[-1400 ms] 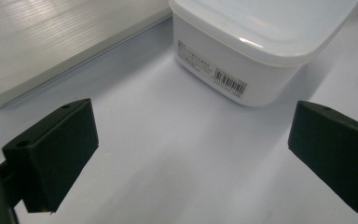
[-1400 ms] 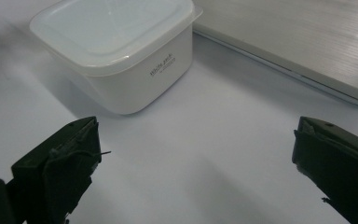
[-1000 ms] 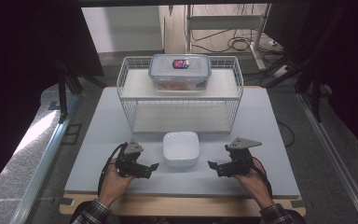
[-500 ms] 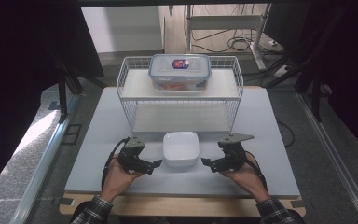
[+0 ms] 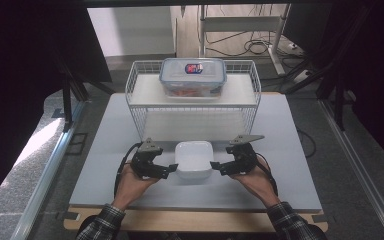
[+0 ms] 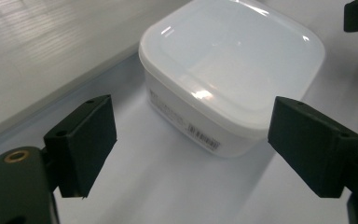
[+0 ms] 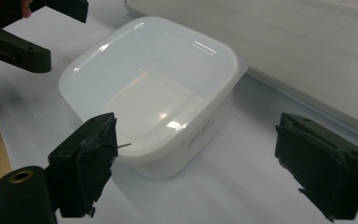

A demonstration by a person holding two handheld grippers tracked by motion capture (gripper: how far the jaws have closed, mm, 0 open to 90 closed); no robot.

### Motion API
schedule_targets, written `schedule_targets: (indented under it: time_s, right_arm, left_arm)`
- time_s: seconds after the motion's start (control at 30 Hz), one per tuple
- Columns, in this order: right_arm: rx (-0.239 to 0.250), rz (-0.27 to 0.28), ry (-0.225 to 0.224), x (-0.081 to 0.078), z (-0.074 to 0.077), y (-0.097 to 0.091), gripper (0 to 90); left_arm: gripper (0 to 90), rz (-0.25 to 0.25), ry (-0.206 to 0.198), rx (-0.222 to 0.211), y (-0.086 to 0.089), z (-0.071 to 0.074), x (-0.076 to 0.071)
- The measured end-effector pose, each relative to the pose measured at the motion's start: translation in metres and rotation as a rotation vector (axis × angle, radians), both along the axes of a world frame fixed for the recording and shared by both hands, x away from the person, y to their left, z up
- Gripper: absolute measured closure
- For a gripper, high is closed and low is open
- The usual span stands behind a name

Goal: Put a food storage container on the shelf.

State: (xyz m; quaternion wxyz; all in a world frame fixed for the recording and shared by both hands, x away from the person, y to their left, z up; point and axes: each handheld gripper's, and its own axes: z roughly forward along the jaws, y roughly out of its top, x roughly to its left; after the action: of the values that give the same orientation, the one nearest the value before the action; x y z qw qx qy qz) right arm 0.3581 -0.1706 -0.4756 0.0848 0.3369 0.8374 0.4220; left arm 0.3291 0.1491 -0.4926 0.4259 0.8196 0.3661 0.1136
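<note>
A: High view. The white, square, lidded plastic container (image 5: 194, 159) sits on the pale grey worktop (image 5: 105, 150), in front of the white wire shelf rack (image 5: 192, 107). The left hand-held gripper (image 5: 171, 169) and right hand-held gripper (image 5: 214, 167) flank it; both jaw pairs have just been closing, yet grasp nothing.

B: Risk?

A: Uneven contact. If one side lands first, the container probably slides across the worktop.

B: Left gripper view?

A: Jaws released, and the container (image 6: 233, 74) lies ahead of them, not between. Closing now would likely pinch air or clip the lid edge.

B: Right gripper view?

A: Same state: jaws apart, container (image 7: 151, 91) beyond them. A corner grip could tilt it or pop the lid.
</note>
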Motion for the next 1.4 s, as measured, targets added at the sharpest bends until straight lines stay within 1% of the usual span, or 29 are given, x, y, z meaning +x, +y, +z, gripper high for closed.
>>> schedule_targets:
  time_s: [0.13,0.17,0.27,0.3,0.37,0.43,0.47,0.5,0.53,0.57,0.6,0.63,0.7,0.8,0.87,0.9,0.93,1.0,1.1,1.17,1.2,1.27,1.3,1.37,1.4]
  right_arm:
    - [0.008,0.009,0.012,0.009,0.001,0.008,19.1]
    - [0.010,0.008,0.025,0.010,0.001,0.010,19.6]
    - [0.013,0.011,0.036,0.016,0.000,0.015,22.7]
    - [0.009,0.014,0.048,0.019,-0.001,0.017,24.0]
    - [0.004,0.015,0.057,0.022,-0.004,0.019,25.9]
    - [0.001,0.022,0.080,0.025,-0.007,0.020,28.5]
    - [-0.002,0.028,0.091,0.026,-0.008,0.020,29.2]
    - [0.012,0.034,0.106,0.027,-0.010,0.020,30.7]
    - [0.026,0.037,0.125,0.028,-0.011,0.019,32.2]
    - [0.039,0.040,0.143,0.029,-0.012,0.018,33.8]
    - [0.051,0.047,0.156,0.030,-0.012,0.017,36.1]
    - [0.061,0.052,0.167,0.030,-0.013,0.016,37.0]
    - [0.062,0.050,0.170,0.029,-0.013,0.016,37.6]
    - [0.066,0.044,0.191,0.028,-0.012,0.015,40.0]
    - [0.077,0.036,0.219,0.028,-0.012,0.013,41.3]
    - [0.090,0.041,0.248,0.029,-0.014,0.012,43.0]
    - [0.106,0.048,0.271,0.030,-0.015,0.011,43.1]
    - [0.120,0.043,0.281,0.031,-0.016,0.010,44.0]
    - [0.099,0.030,0.280,0.029,-0.013,0.011,47.2]
    - [0.097,0.027,0.281,0.027,-0.011,0.010,51.9]
    - [0.104,0.023,0.285,0.026,-0.010,0.008,54.9]
    - [0.112,0.019,0.287,0.023,-0.008,0.005,60.4]
    - [0.119,0.010,0.296,0.022,-0.007,0.004,62.1]
    - [0.115,-0.002,0.291,0.018,-0.004,0.003,64.6]
    - [0.108,-0.015,0.276,0.015,-0.003,0.003,66.2]
  left_arm:
    - [15.7,-0.005,0.009,-0.002,-0.006,0.000,0.009]
    - [15.6,-0.006,0.011,-0.002,-0.008,-0.001,0.011]
    - [15.6,-0.006,0.024,0.001,-0.013,-0.003,0.019]
    - [16.8,-0.009,0.028,0.000,-0.014,-0.004,0.021]
    - [19.3,-0.010,0.041,-0.025,-0.014,-0.006,0.024]
    - [22.1,-0.024,0.052,-0.042,-0.013,-0.007,0.027]
    - [24.0,-0.031,0.064,-0.057,-0.013,-0.007,0.028]
    - [25.2,-0.028,0.081,-0.074,-0.013,-0.008,0.028]
    - [25.6,-0.034,0.104,-0.089,-0.012,-0.009,0.030]
    - [25.6,-0.049,0.132,-0.113,-0.011,-0.011,0.031]
    - [25.6,-0.061,0.152,-0.131,-0.010,-0.013,0.032]
    - [26.1,-0.068,0.159,-0.139,-0.011,-0.014,0.032]
    - [26.6,-0.066,0.158,-0.135,-0.011,-0.013,0.031]
    - [27.7,-0.056,0.170,-0.141,-0.011,-0.013,0.030]
    - [28.4,-0.069,0.196,-0.155,-0.010,-0.014,0.031]
    - [30.1,-0.070,0.227,-0.176,-0.010,-0.015,0.032]
    - [29.6,-0.071,0.235,-0.180,-0.009,-0.016,0.032]
    - [30.0,-0.068,0.231,-0.189,-0.009,-0.016,0.033]
    - [32.5,-0.058,0.224,-0.161,-0.010,-0.012,0.029]
    - [38.5,-0.048,0.213,-0.158,-0.008,-0.009,0.025]
    - [42.5,-0.048,0.209,-0.161,-0.006,-0.008,0.024]
    - [49.1,-0.035,0.204,-0.177,-0.005,-0.007,0.020]
    - [51.8,-0.032,0.194,-0.179,-0.004,-0.006,0.018]
    - [55.7,-0.011,0.168,-0.172,-0.006,-0.004,0.013]
    - [58.3,0.001,0.157,-0.174,-0.006,-0.003,0.011]
